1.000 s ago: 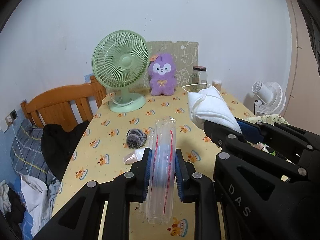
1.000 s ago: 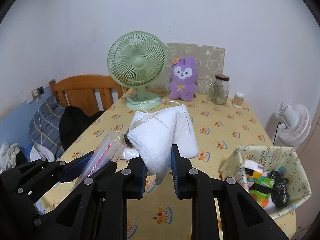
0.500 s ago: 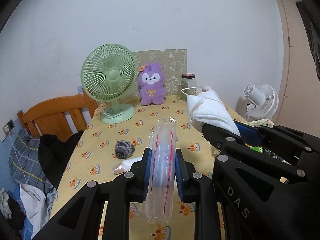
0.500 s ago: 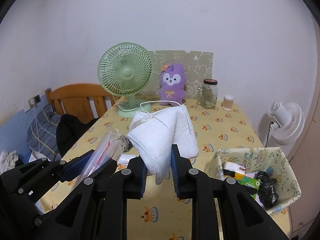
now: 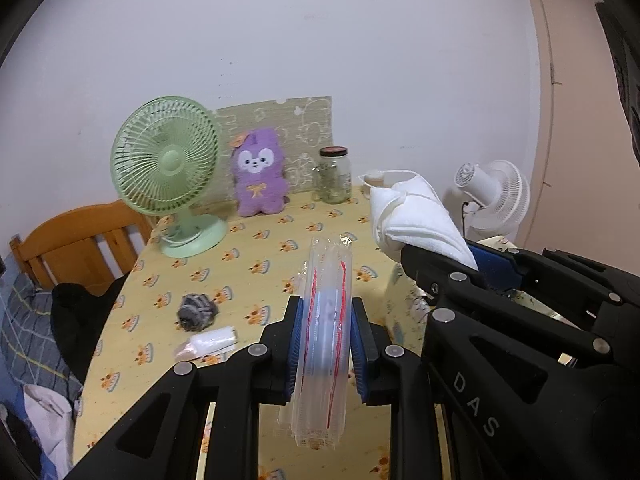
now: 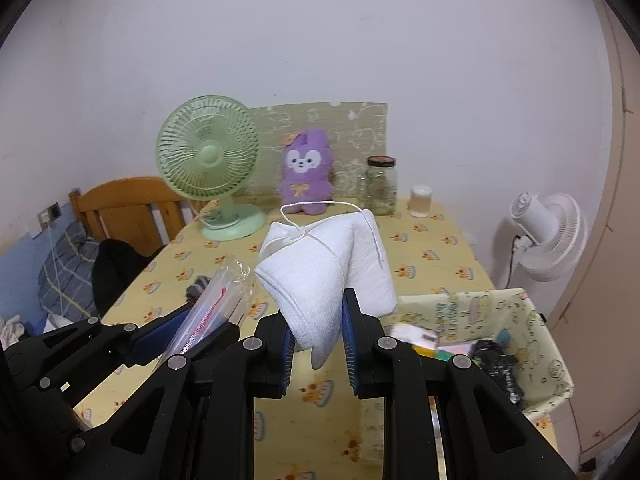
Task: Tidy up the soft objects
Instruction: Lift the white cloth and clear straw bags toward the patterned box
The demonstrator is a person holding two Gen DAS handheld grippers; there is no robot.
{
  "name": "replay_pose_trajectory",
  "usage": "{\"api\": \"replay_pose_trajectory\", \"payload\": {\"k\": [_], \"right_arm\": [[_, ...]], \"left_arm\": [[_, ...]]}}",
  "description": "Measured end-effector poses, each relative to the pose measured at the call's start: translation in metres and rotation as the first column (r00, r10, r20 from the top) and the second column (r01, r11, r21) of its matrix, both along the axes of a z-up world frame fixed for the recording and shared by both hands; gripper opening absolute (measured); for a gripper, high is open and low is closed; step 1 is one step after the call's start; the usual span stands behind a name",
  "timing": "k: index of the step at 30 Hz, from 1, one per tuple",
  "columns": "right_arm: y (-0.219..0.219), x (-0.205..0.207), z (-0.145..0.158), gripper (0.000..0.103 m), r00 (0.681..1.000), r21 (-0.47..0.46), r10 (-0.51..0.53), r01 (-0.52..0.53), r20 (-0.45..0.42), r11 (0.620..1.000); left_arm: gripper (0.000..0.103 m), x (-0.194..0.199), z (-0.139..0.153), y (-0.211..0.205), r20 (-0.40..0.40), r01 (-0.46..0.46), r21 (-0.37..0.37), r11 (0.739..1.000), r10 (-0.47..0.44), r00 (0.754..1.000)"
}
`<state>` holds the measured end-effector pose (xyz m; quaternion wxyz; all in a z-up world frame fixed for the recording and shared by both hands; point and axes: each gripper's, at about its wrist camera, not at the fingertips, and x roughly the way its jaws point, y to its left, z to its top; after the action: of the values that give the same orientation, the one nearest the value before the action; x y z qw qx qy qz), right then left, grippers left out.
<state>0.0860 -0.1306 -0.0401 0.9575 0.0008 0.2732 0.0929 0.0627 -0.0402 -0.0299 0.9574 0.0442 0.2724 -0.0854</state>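
The table covered in a yellow cloth printed with small cakes (image 6: pixel 436 248) carries a pale green desk fan (image 6: pixel 208 160), a purple plush toy (image 6: pixel 306 174) leaning on a patterned board, a glass jar with a dark lid (image 6: pixel 380 188) and a small white-capped container (image 6: pixel 420 200). At the table's right edge stands an open fabric bin with a cartoon print (image 6: pixel 540 328); its contents are blurred, and only a black crumpled item and bright packaging can be made out. The right gripper (image 6: pixel 316 340) is clamped on a folded white towel tied with a thin white string (image 6: pixel 332 264), held in the air above the table; the towel's lower tip hangs between the blue pads. The left gripper (image 5: pixel 326 344) is closed on a clear plastic zip bag with red seal lines (image 5: pixel 326 320), held edge-on and upright, so that what it contains cannot be told. On the cloth lie a small grey knitted bundle (image 5: pixel 196 310) and, near it, a small white roll (image 5: pixel 212 340). A wooden chair back (image 5: pixel 80 236) and dark clothing are cut off at the left.
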Motion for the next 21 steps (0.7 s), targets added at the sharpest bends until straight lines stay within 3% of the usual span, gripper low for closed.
{"api": "replay_pose_trajectory", "payload": {"k": [21], "right_arm": [[-0.077, 0.005, -0.011, 0.024, 0.992, 0.009, -0.123, 0.124, -0.017, 0.992]], "left_arm": [[0.022, 0.017, -0.010, -0.077, -0.030, 0.126, -0.001, 0.992, -0.126, 0.992]]}}
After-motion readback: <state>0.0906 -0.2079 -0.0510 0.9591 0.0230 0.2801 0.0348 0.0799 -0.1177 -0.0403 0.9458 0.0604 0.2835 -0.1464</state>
